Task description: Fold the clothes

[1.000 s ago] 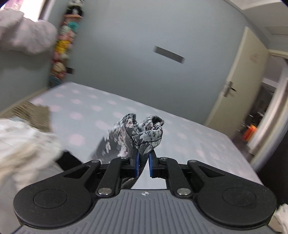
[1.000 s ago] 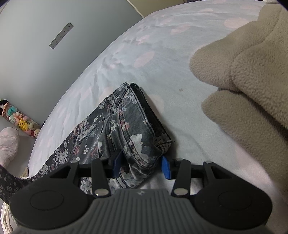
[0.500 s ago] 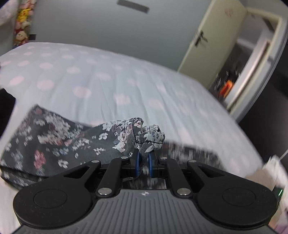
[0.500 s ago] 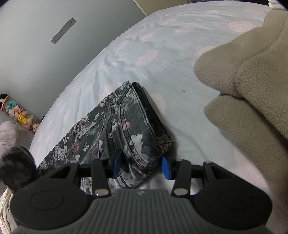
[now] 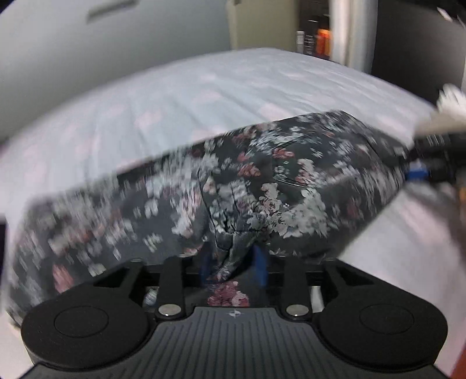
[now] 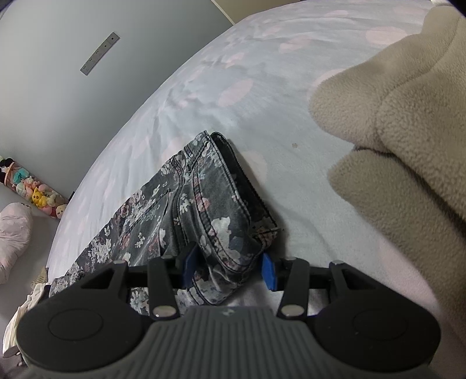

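The jeans (image 5: 262, 180) are being folded on the bed (image 5: 233, 87): a bunched end is being gripped by the left gripper (image 5: 233, 263), the waist straddled by the released right gripper (image 6: 228, 266). Flattening is judged outstanding.

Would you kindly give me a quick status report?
Left gripper pinching dark floral jeans. Right gripper open astride waistband. Beige fleece right of jeans, apart.

- My bed's pale blue sheet with faint pink dots (image 6: 204, 96) fills the room.
- Plain grey-blue wall (image 6: 58, 73) stands behind it.
- Cream door (image 5: 262, 23) beyond.
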`<state>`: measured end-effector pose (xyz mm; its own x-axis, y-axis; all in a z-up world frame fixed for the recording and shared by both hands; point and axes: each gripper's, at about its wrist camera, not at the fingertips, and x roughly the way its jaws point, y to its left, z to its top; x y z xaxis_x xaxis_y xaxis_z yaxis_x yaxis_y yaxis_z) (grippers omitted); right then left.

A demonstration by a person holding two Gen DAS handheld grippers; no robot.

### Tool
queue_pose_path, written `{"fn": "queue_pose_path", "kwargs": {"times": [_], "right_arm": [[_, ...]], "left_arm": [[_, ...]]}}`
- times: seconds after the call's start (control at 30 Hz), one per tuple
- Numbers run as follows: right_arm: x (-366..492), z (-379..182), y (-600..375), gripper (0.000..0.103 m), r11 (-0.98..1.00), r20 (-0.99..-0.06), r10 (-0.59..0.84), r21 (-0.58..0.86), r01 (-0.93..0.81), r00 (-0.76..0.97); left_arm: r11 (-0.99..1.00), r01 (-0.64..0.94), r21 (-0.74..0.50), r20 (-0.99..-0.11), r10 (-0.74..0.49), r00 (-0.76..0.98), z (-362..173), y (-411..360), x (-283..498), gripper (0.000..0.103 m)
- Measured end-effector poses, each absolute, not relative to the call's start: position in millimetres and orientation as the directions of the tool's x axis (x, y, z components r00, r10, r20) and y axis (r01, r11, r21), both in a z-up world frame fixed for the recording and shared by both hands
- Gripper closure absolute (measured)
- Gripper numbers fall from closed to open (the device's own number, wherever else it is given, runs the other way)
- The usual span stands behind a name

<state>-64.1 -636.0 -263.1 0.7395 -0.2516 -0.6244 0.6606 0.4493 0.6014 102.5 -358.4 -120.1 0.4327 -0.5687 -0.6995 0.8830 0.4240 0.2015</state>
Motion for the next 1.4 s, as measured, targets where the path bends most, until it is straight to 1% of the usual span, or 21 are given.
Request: {"fn": "queue_pose_path", "kwargs": {"times": [0.03, 0.07, 0.13, 0.2, 0.23, 0.3, 0.33, 0.43, 0.53, 0.57, 0.6, 0.7, 0.8, 0.83, 0.87, 0.9, 0.93, 1.07, 1.23, 1.37, 1.4], "right_arm": [[-64.3, -263.2, -636.0, 0.054, 0.449, -0.624, -0.252, 0.602, 0.661, 0.740], [-64.3, -263.2, -635.9, 0.054, 0.448, -0.624, -0.252, 0.602, 0.661, 0.739], [-64.3, -263.1, -636.1, 0.054, 0.448, -0.625, -0.252, 0.602, 0.661, 0.739], [-64.5, -263.2, -636.6, 0.054, 0.446, -0.624, -0.251, 0.604, 0.661, 0.740], [-64.6, -263.4, -636.8, 0.054, 0.445, -0.623, -0.251, 0.606, 0.660, 0.741], [-64.5, -263.9, -637.4, 0.054, 0.443, -0.622, -0.250, 0.608, 0.659, 0.742], [-64.3, -264.2, -638.0, 0.054, 0.443, -0.622, -0.250, 0.608, 0.658, 0.742], [-63.9, -265.0, -638.7, 0.053, 0.444, -0.621, -0.250, 0.608, 0.658, 0.743], [-64.2, -265.0, -638.2, 0.053, 0.447, -0.621, -0.250, 0.607, 0.658, 0.743], [-64.6, -265.1, -638.2, 0.053, 0.446, -0.620, -0.249, 0.608, 0.657, 0.744], [-65.0, -265.3, -638.4, 0.053, 0.444, -0.619, -0.248, 0.610, 0.656, 0.745], [-65.5, -266.2, -641.0, 0.053, 0.443, -0.618, -0.246, 0.613, 0.654, 0.747], [-65.9, -266.7, -641.4, 0.052, 0.442, -0.617, -0.246, 0.615, 0.653, 0.748], [-66.2, -266.8, -641.2, 0.052, 0.442, -0.616, -0.246, 0.616, 0.652, 0.748], [-66.4, -266.8, -641.2, 0.052, 0.441, -0.616, -0.245, 0.617, 0.652, 0.749], [-66.6, -267.0, -641.1, 0.052, 0.441, -0.615, -0.245, 0.617, 0.651, 0.749], [-66.9, -267.4, -640.9, 0.052, 0.441, -0.614, -0.245, 0.618, 0.651, 0.750], [-66.8, -266.5, -639.1, 0.052, 0.438, -0.615, -0.244, 0.620, 0.651, 0.750], [-66.0, -265.3, -637.3, 0.052, 0.436, -0.616, -0.244, 0.620, 0.652, 0.749], [-65.5, -264.5, -635.8, 0.051, 0.436, -0.617, -0.243, 0.620, 0.653, 0.749], [-65.8, -264.5, -635.7, 0.051, 0.435, -0.616, -0.243, 0.621, 0.652, 0.749]], "left_arm": [[0.398, 0.884, 0.247, -0.678, -0.581, 0.451, -117.6, -356.2, 96.5, 0.050], [0.375, 0.884, 0.279, -0.663, -0.591, 0.460, -115.7, -354.6, 92.8, 0.050], [0.339, 0.891, 0.303, -0.660, -0.600, 0.453, -112.5, -353.7, 91.9, 0.050], [0.330, 0.901, 0.282, -0.658, -0.616, 0.432, -105.9, -350.7, 98.4, 0.050], [0.326, 0.906, 0.271, -0.658, -0.625, 0.421, -102.5, -349.2, 101.9, 0.052], [0.362, 0.906, 0.219, -0.644, -0.644, 0.413, -92.0, -340.5, 110.5, 0.060], [0.383, 0.898, 0.216, -0.647, -0.632, 0.426, -91.5, -340.9, 114.1, 0.064], [0.445, 0.869, 0.219, -0.663, -0.585, 0.467, -92.1, -343.9, 124.6, 0.067], [0.431, 0.878, 0.210, -0.677, -0.583, 0.449, -102.4, -349.7, 122.7, 0.066], [0.427, 0.879, 0.213, -0.678, -0.583, 0.448, -106.8, -353.1, 120.1, 0.061], [0.425, 0.879, 0.215, -0.678, -0.583, 0.448, -111.2, -356.6, 117.4, 0.060], [0.431, 0.879, 0.205, -0.693, -0.571, 0.441, -123.0, -366.9, 112.4, 0.060], [0.430, 0.867, 0.254, -0.709, -0.527, 0.469, -135.7, -374.5, 110.2, 0.060], [0.437, 0.865, 0.246, -0.713, -0.523, 0.467, -137.5, -374.4, 112.3, 0.061], [0.446, 0.864, 0.235, -0.717, -0.520, 0.464, -139.0, -374.1, 114.6, 0.072], [0.456, 0.865, 0.210, -0.720, -0.527, 0.452, -137.6, -372.8, 117.5, 0.081], [0.459, 0.868, 0.190, -0.720, -0.536, 0.440, -134.4, -371.6, 119.4, 0.094], [0.436, 0.875, 0.210, -0.684, -0.574, 0.450, -108.9, -366.7, 115.0, 0.095], [0.416, 0.898, 0.142, -0.666, -0.631, 0.398, -73.6, -359.6, 114.2, 0.096], [0.361, 0.913, 0.189, -0.702, -0.601, 0.383, -86.3, -371.9, 104.6, 0.096], [0.360, 0.918, 0.168, -0.716, -0.595, 0.365, -92.8, -374.3, 105.5, 0.096]]}}
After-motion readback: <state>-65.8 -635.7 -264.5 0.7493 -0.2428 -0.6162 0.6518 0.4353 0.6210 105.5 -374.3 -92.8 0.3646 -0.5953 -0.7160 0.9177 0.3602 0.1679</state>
